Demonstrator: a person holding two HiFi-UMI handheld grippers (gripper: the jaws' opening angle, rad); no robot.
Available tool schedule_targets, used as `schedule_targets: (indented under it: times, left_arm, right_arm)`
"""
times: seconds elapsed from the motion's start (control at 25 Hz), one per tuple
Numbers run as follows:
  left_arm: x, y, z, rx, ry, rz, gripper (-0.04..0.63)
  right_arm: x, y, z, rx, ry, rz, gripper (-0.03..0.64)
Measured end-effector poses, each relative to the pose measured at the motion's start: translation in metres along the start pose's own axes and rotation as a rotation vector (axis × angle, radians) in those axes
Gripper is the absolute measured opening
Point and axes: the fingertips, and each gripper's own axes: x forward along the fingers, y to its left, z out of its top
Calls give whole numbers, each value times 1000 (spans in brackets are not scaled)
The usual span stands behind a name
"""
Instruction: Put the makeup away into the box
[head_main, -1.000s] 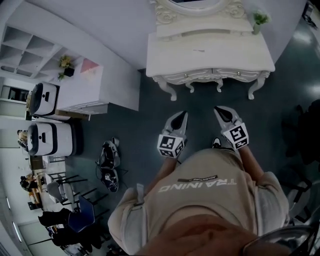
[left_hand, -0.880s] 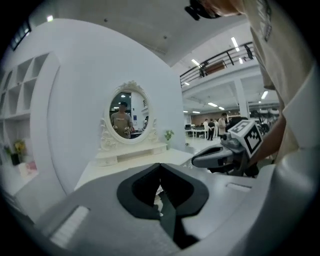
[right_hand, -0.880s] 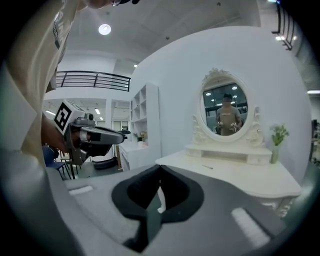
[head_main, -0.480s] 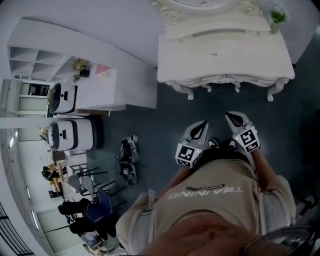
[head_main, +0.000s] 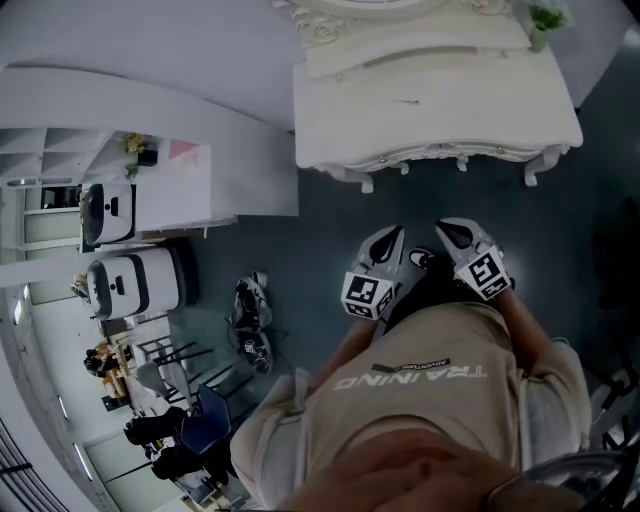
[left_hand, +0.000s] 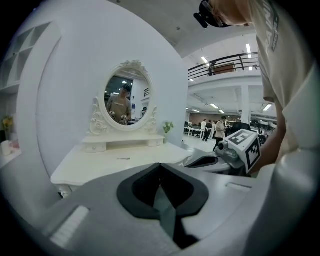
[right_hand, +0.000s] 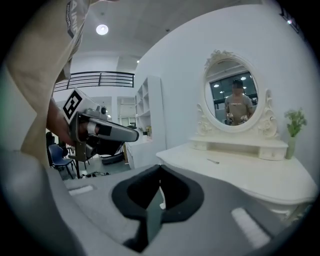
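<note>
A white desk with carved legs and an oval mirror is seen from above, with a person standing just in front of its front edge. The left gripper and the right gripper are held side by side near the person's body, well apart from the desk. In each gripper view the jaws are seen pressed together with nothing between them.

A single slim dark item is seen lying flat near the middle of the desk top; it is too small for its kind to be told, though it may be a piece of makeup. No box can be found in any view. A small potted plant is set at the back right corner.

Several risks can be judged from here. The slim item could be pushed across the smooth top, or off an edge, if closed jaws are brought down on it before being spread. It could slip if pinched near one end. The plant could be knocked over by a wide reach toward that corner.
</note>
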Motion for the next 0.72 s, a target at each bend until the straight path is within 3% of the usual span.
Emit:
schedule_targets:
  times: [0.12,0.48,0.72]
  left_arm:
    - [14,16,7,55,-10,-26,7]
    - [34,56,34,32,-49,-92,8]
    - [26,104,35,29,-70,-34,6]
  right_arm:
    - [11,-17,8,8,1,-43,2]
    - [39,-52,45,-28,3,-129,2]
    - [76,-91,58,9,-10,-133,2]
